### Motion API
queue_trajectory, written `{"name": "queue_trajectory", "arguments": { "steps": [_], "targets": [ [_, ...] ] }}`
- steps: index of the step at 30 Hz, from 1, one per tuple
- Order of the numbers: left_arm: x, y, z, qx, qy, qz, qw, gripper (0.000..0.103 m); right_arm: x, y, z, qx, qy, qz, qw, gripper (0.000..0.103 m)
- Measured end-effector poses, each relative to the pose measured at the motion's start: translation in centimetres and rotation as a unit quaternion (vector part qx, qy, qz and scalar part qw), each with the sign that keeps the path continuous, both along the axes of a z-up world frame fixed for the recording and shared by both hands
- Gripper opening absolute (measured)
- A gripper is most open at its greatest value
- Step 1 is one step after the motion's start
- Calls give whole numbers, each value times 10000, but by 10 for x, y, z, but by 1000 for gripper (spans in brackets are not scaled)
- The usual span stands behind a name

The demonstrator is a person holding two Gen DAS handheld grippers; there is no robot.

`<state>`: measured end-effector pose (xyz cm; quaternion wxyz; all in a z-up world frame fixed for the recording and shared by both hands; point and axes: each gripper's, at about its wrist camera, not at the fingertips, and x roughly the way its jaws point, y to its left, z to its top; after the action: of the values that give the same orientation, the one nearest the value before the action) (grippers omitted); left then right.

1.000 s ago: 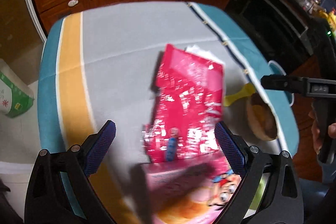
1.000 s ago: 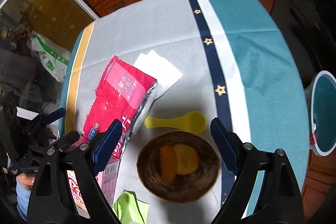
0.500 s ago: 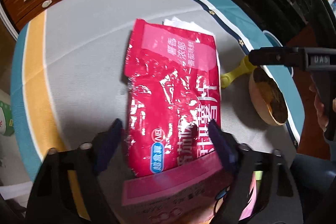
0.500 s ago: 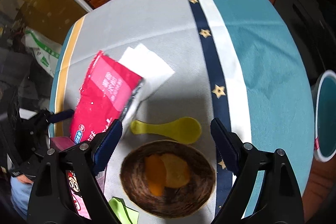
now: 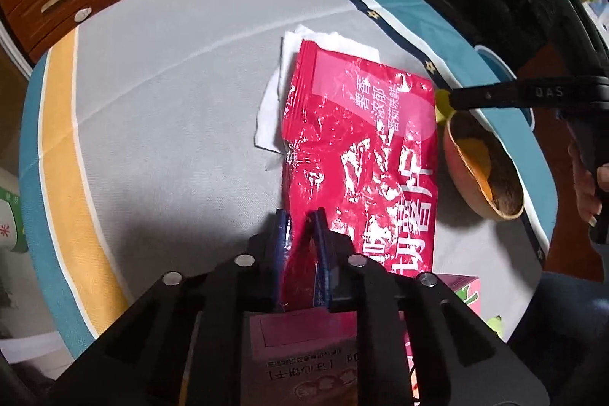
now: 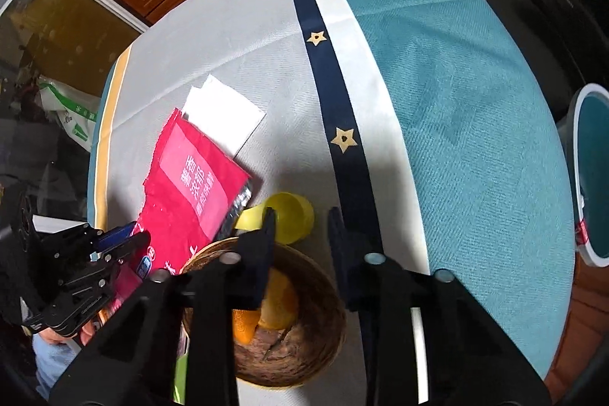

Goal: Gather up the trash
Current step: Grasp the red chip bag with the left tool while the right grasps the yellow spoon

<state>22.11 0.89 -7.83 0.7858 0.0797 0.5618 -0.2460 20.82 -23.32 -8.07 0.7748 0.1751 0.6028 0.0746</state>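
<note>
Closing since the earlier frame, my left gripper (image 5: 300, 246) is now pinching the red snack bag (image 5: 361, 155) lying on the tablecloth (image 5: 171, 101) while my right gripper (image 6: 300, 227) is hovering half-open over the yellow spoon (image 6: 293, 212).

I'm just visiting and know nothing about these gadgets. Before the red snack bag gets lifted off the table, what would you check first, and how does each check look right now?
1. Left gripper shut on the red snack bag: ok, it pinches the near edge.
2. Bag free of other things: not ok, it overlaps the white napkin, and a pink box lies under its near end.
3. Right gripper clear of the bag: ok, it hovers part-open over the yellow spoon and the brown bowl.
4. Trash bin within sight: ok, beside the table's edge.
5. Grip firm enough: cannot tell.
</note>
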Motion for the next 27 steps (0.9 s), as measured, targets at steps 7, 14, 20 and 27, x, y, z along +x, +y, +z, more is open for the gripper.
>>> {"name": "queue_trajectory", "arguments": {
  "steps": [7,14,20,27],
  "targets": [
    [-1,-13,-1,52,3,-196,9998,47,6,8,-9,-62,-93,69,9999,15],
    [1,-22,6,19,-224,-110,9997,4,3,11,-8,-183,-381,90,9991,7],
    [-2,-21,41,-146,-708,220,9971,2,3,-6,14,-184,-781,-182,9966,7],
    [-10,-16,84,-377,-1135,591,9911,2,-6,-26,39,-35,-1104,-373,9932,7]
  ]
}}
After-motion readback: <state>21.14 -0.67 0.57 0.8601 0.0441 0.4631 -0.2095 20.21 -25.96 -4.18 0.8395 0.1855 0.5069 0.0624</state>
